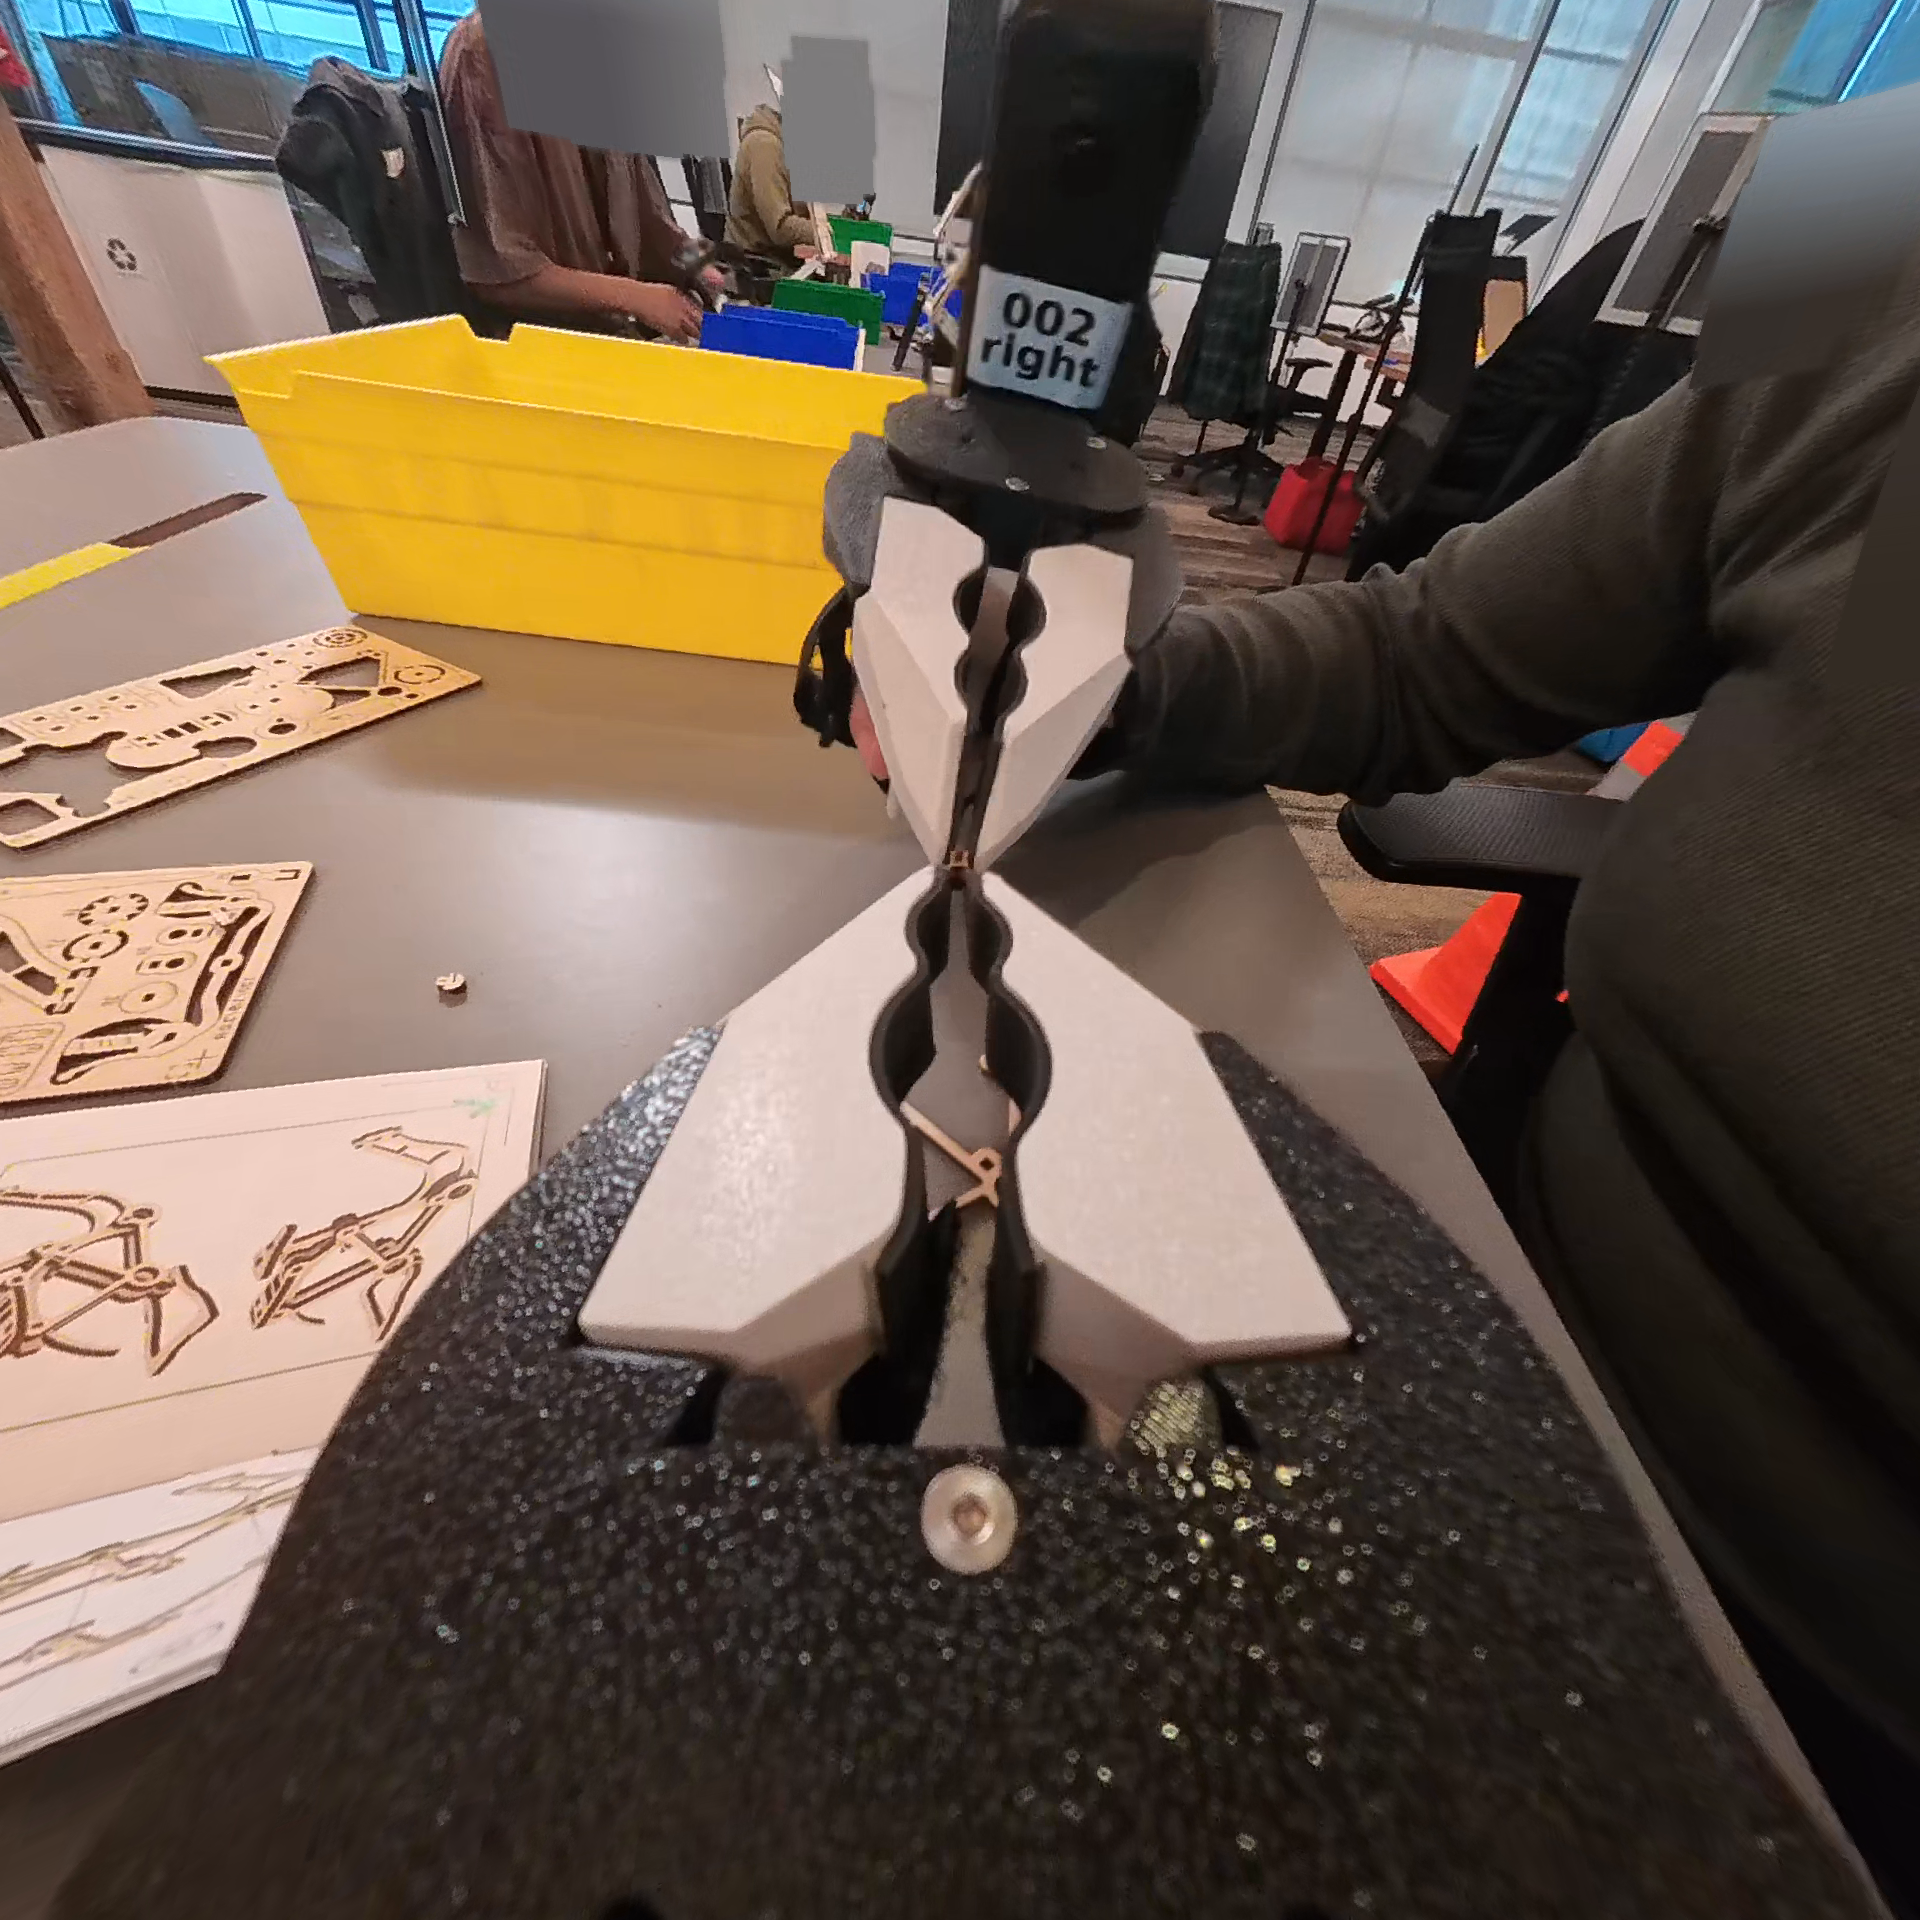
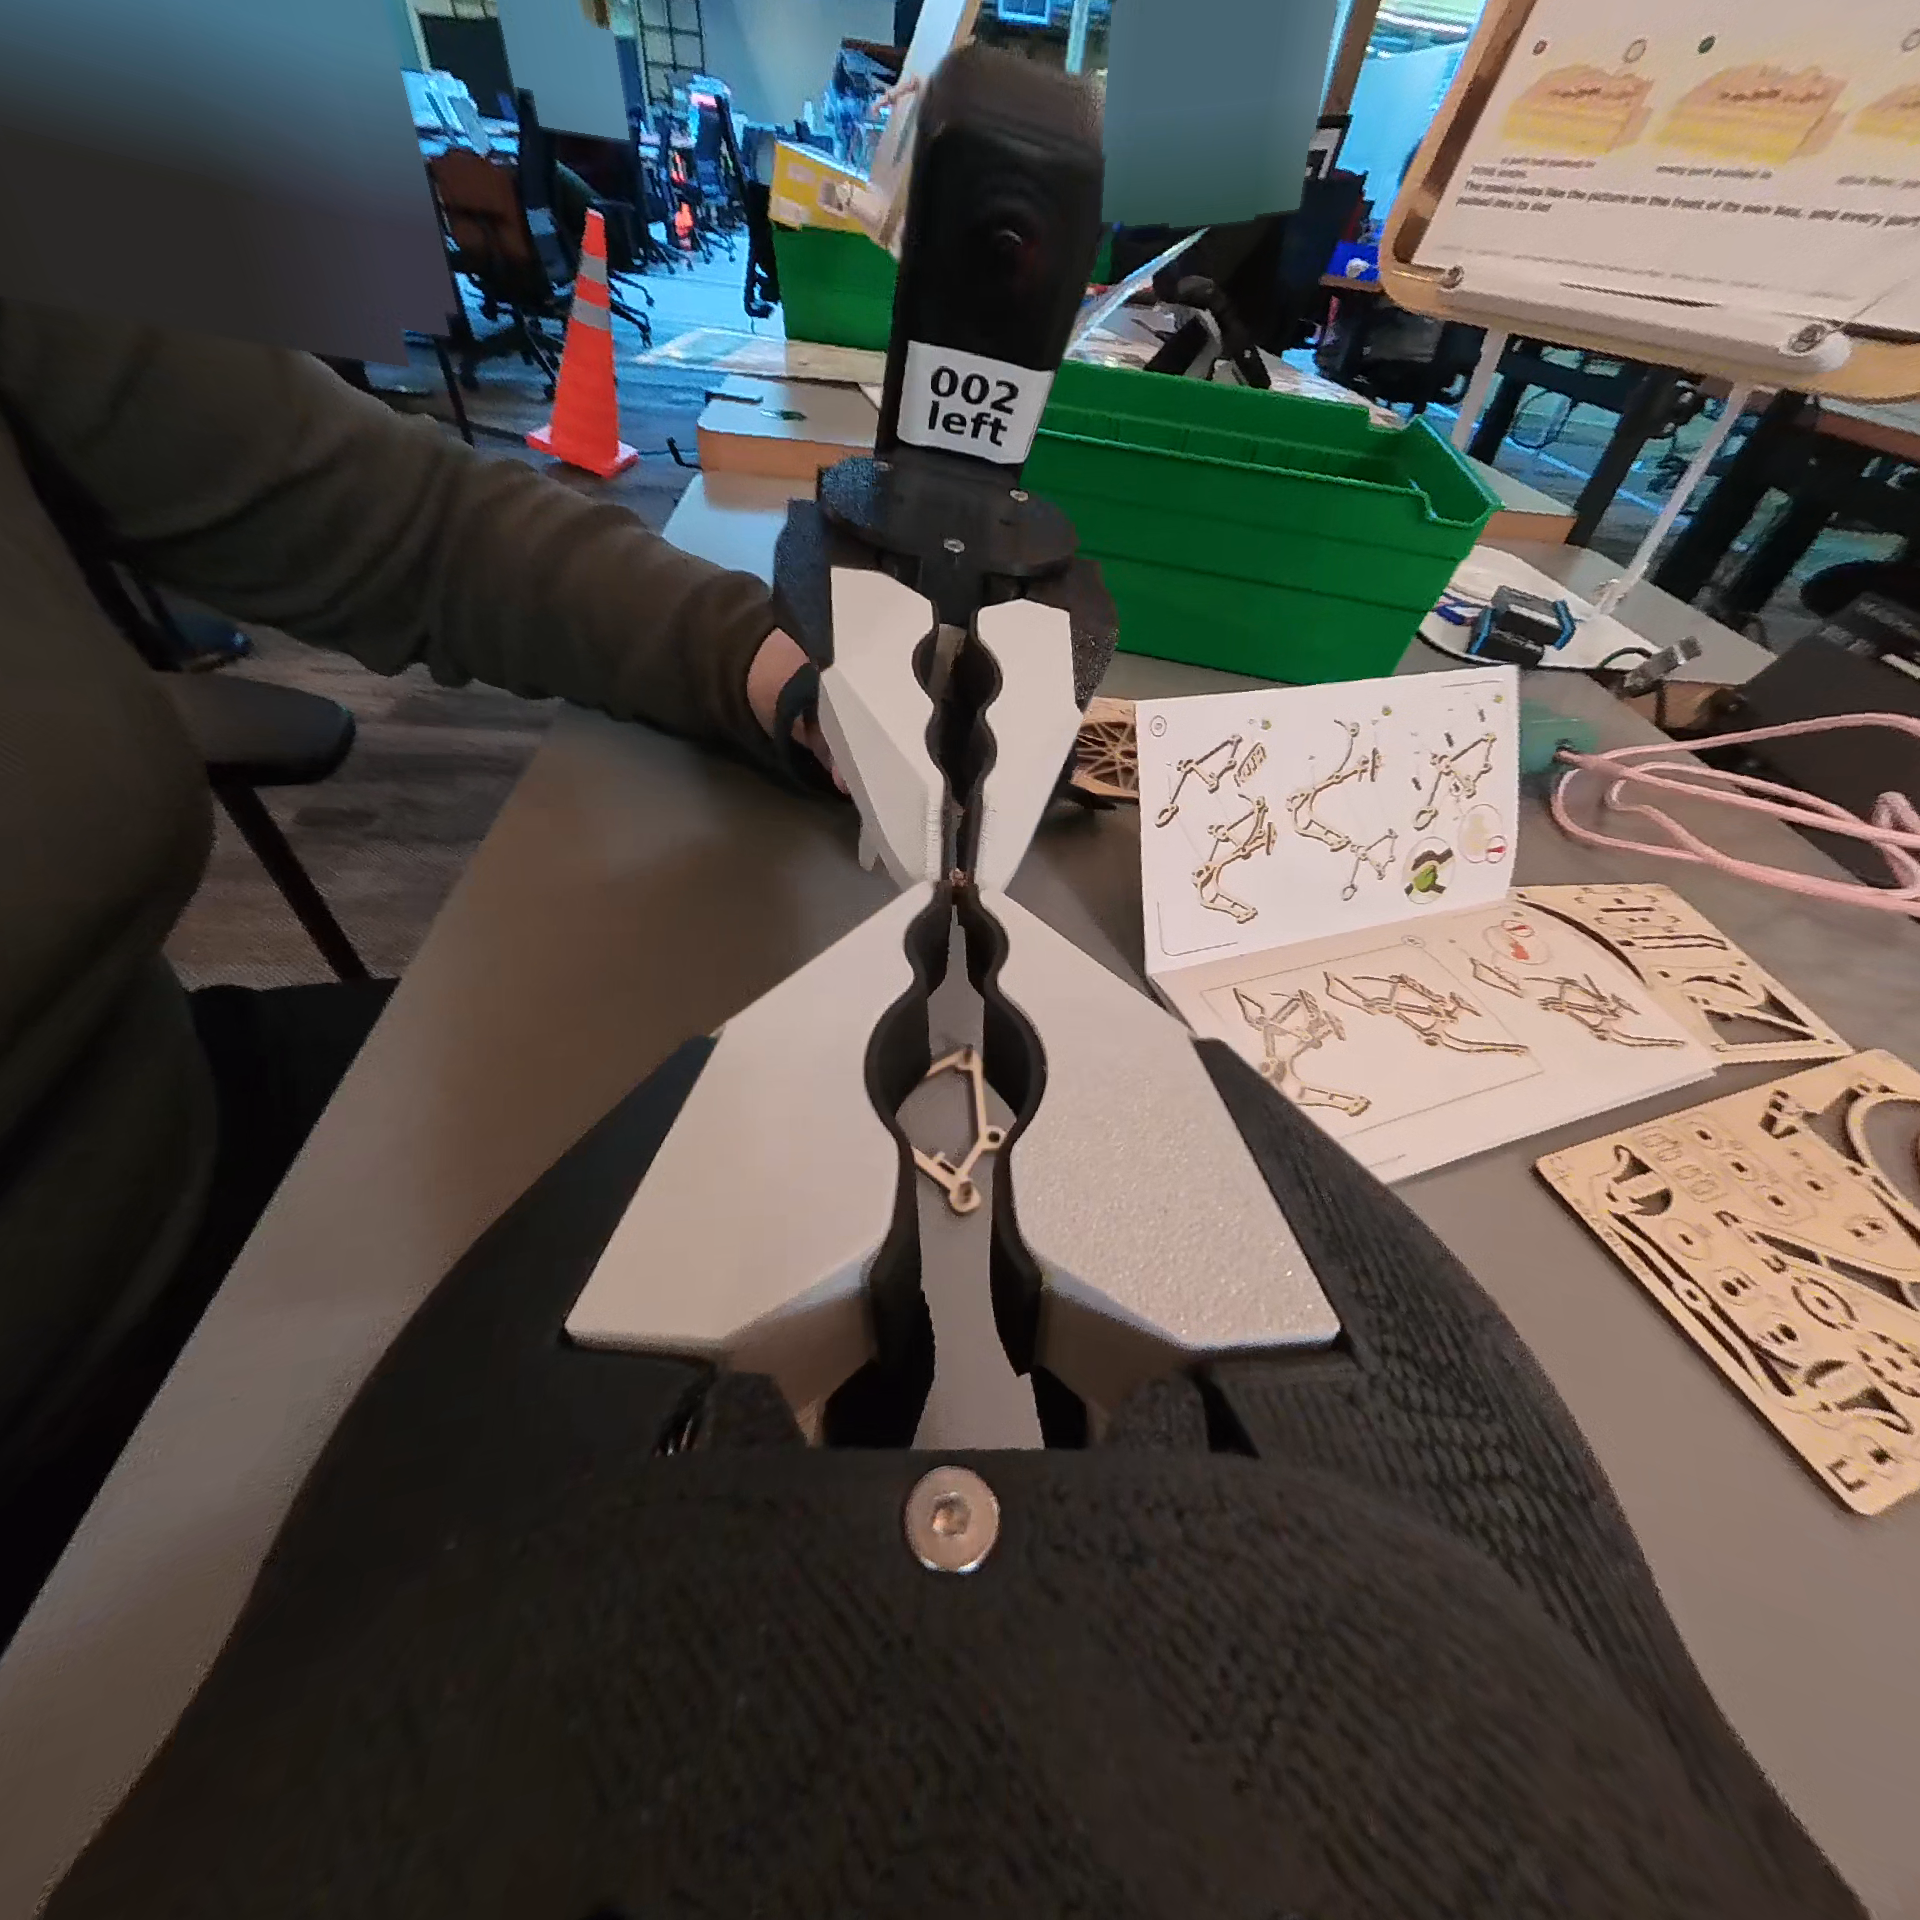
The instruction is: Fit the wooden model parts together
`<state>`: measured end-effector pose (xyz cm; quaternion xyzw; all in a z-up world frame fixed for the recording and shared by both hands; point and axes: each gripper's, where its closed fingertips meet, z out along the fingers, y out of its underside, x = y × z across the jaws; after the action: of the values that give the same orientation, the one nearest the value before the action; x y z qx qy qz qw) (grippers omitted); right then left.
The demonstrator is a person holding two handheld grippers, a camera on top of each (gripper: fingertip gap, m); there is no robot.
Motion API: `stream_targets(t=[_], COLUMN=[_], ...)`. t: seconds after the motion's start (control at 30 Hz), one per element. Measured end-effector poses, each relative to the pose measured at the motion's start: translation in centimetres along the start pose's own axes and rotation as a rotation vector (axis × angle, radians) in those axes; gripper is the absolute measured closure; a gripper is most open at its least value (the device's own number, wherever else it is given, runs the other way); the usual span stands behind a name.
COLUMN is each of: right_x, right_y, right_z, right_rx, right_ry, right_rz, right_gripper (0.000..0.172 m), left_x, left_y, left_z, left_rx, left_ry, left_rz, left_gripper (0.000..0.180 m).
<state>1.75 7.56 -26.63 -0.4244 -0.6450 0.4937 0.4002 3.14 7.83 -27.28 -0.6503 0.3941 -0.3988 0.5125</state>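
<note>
My two grippers meet tip to tip above the grey table (image 1: pixel 644 790). In the left wrist view my left gripper (image 1: pixel 958 883) is shut, and my right gripper (image 1: pixel 958 844) comes in from the far side, also shut. A tiny tan wooden part (image 1: pixel 958 859) is pinched where the tips meet. The right wrist view shows the same: my right gripper (image 2: pixel 956 899) shut, my left gripper (image 2: pixel 956 868) opposite, and the small wooden part (image 2: pixel 957 881) between the tips. A thin wooden linkage (image 2: pixel 958 1132) shows through my right fingers' gap, and crossed wooden strips (image 1: pixel 966 1158) through my left's. I cannot tell whether they are held.
A yellow bin (image 1: pixel 540 499), punched wooden sheets (image 1: pixel 208 707) (image 1: pixel 125 977), an instruction booklet (image 1: pixel 239 1226) and a small loose disc (image 1: pixel 450 982) lie to the left. The right wrist view shows a green bin (image 2: pixel 1247 540), a booklet (image 2: pixel 1330 810), sheets (image 2: pixel 1766 1247) and a pink cable (image 2: pixel 1714 790). Only a small space, under 4 cm, lies between the two pairs of fingers. The thin wooden linkage (image 2: pixel 958 1132) is about equally far from each gripper, around 9 cm.
</note>
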Motion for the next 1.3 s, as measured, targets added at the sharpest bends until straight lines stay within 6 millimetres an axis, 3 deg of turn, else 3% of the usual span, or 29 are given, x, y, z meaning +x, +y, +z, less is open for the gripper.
stream_targets(t=[0.4,0.63,0.93,1.2,1.3], right_x=[0.3,0.7,3.3,4.6,4.6], right_y=[0.0,0.6,2.2,2.7,2.8], right_z=[-0.2,-0.3,-0.9,-1.4,-1.3], right_rx=[0.003,-0.028,-0.127,-0.158,-0.171], right_ry=[0.016,0.042,0.216,0.311,0.319], right_rz=[-0.002,-0.016,-0.117,-0.172,-0.193], right_gripper=[0.172,0.172,0.172,0.172,0.172], left_x=[-0.6,-1.2,-4.5,-5.5,-5.5], left_y=[-0.3,0.1,-0.6,2.7,3.2], left_z=[-0.4,-1.0,-6.8,-10.5,-11.6], left_rx=[0.028,-0.019,-0.089,-0.404,-0.438], left_ry=[0.029,-0.005,-0.205,-0.337,-0.344], left_rz=[-0.083,-0.065,-0.056,0.038,0.0], left_gripper=[0.173,0.18,0.18,0.18,0.18])
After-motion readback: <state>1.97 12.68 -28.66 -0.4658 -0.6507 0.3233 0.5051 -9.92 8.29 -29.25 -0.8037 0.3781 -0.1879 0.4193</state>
